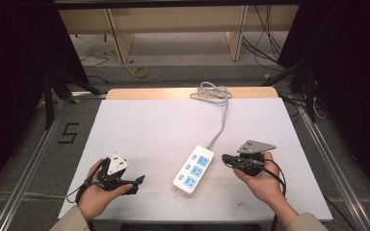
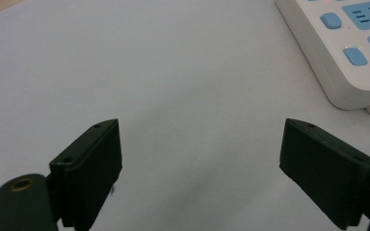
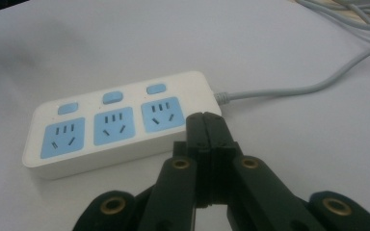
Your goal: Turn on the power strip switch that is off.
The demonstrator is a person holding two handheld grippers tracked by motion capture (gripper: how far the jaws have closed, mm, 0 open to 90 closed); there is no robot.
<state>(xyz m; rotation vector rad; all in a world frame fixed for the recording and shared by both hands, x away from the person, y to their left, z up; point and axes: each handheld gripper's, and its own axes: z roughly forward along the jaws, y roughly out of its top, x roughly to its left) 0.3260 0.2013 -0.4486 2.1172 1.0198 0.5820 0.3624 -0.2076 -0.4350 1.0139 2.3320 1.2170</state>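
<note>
High view: a white power strip [image 1: 193,169] lies near the middle of the white-covered table [image 1: 149,130], set at a slant, with its long axis running from the near left to the far right. It has three blue sockets in a row and three small blue switches along one side. A grey cable [image 1: 220,126] leaves its far end and runs up to a loose coil [image 1: 212,91] at the far edge of the table, where a strip of bare wood shows.

The left tongs [image 1: 136,184] sit in the person's left hand [image 1: 96,192] at the near left of the table, pointing right toward the strip and well apart from it. In the left gripper view the left tongs [image 2: 200,159] are spread wide, with bare table between the two black jaws and nothing held; a corner of the power strip [image 2: 347,57] shows at the upper right, beyond the jaws.

The right tongs [image 1: 225,159] are held in the right hand [image 1: 262,180] just to the right of the strip, pointing left at it, with a grey three-cornered plate [image 1: 255,146] on top. In the right gripper view the right tongs [image 3: 204,126] are clenched, jaw against jaw, with nothing between them. Their tips stand just beside the long side of the power strip [image 3: 111,125], near the socket closest to the cable; I cannot tell whether they touch it.
</note>
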